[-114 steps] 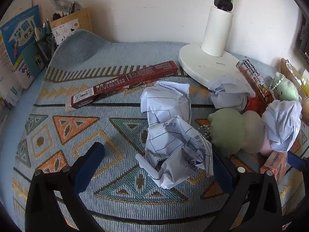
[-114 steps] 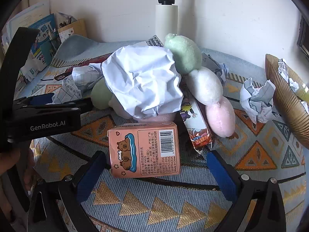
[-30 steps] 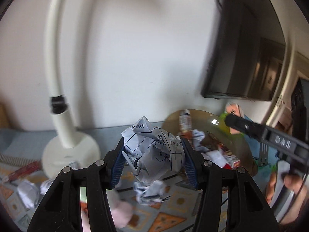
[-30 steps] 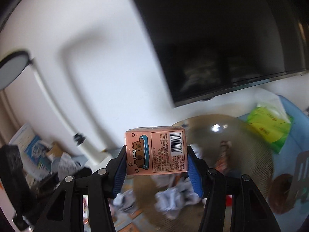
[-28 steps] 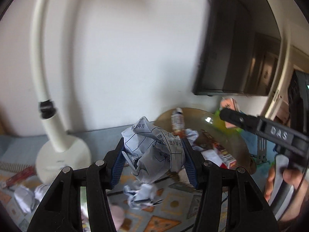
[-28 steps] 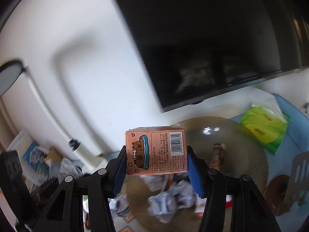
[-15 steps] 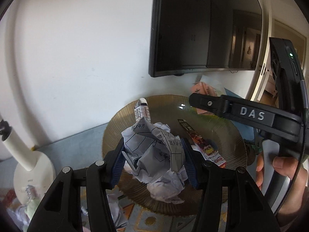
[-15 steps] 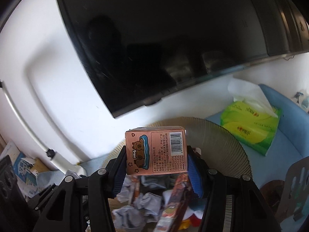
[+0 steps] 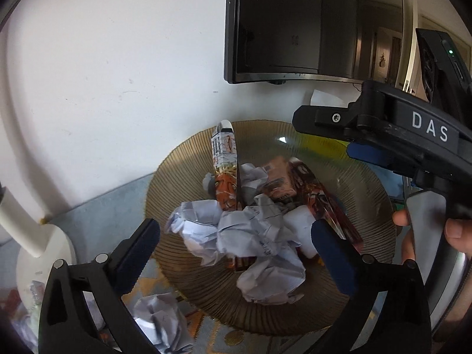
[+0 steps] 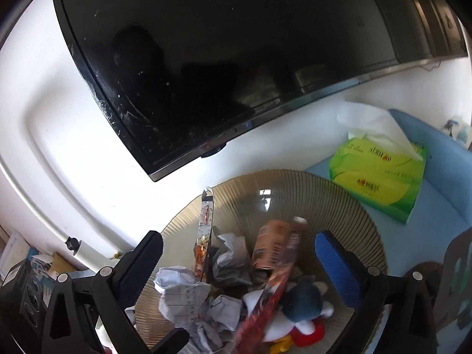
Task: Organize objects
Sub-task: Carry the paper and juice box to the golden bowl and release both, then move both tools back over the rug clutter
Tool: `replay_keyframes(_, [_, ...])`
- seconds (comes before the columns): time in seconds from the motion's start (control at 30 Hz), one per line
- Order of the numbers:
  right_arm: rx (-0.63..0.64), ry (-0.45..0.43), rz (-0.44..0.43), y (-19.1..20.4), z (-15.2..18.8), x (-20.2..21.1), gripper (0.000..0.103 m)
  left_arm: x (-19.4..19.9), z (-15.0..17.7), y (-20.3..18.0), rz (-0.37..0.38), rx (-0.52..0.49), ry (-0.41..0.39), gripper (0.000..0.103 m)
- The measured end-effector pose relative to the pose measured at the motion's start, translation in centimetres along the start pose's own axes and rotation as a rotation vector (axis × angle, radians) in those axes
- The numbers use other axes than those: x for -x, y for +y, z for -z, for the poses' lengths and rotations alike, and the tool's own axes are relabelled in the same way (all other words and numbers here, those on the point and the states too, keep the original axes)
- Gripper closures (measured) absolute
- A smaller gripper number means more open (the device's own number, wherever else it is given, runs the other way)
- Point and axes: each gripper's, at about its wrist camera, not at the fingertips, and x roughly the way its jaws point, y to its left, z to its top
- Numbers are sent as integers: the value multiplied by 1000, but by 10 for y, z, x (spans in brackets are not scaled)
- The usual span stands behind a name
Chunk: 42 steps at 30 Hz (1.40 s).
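My left gripper [image 9: 236, 253] hangs over a ribbed golden bowl [image 9: 165, 194], its jaws opening with nothing pressed between them. The crumpled lined paper [image 9: 256, 236] lies loose in the bowl among other paper balls and snack wrappers [image 9: 225, 171]. My right gripper [image 10: 239, 262] is also over the bowl [image 10: 339, 194], jaws opening and free of any object. The pink carton [image 10: 271, 244] is a blur below them, tilted against the pile. In the left wrist view the carton [image 9: 277, 180] rests among the papers.
A dark monitor [image 10: 236, 59] hangs on the white wall behind the bowl. A green tissue pack [image 10: 380, 174] lies at the right. A plush toy [image 10: 303, 303] sits in the bowl. The white lamp base [image 9: 38, 253] and a paper ball [image 9: 159, 318] are at the left.
Both grippers swung over the bowl and sank a little, then spread wide. The crumpled paper dropped out of the left one and the pink carton out of the right one, into the bowl.
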Motion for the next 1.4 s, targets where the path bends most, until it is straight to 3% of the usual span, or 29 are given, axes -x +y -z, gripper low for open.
replay_keyframes(0.3, [34,10,-32,49,14,21,0,38,1,27,-68,9,0,0])
replay_keyframes(0.4, [78,9,-50,74,20,36,0,63,5,43,-83,20,5,0])
replay_keyframes(0.5, [127,4,-76,100,27,52,0,96,14,68,-145,30,-2,0])
replay_keyframes(0.77, [249,41,-135,161,71,74,0,190,53,152,-302,72,-21,0])
replay_keyframes(0.9, [274,104,-120,168,110,68,0,215,93,181,-314,114,8,0])
replay_keyframes(1.13, [173,257,-67,133,176,23,0,199,199,187,-229,171,88,0])
replay_keyframes(1.27, [84,256,-69,122,184,4,0,177,226,176,-215,187,125,0])
replay_keyframes(1.4, [78,220,-28,128,179,-13,0,160,234,179,-220,214,146,0])
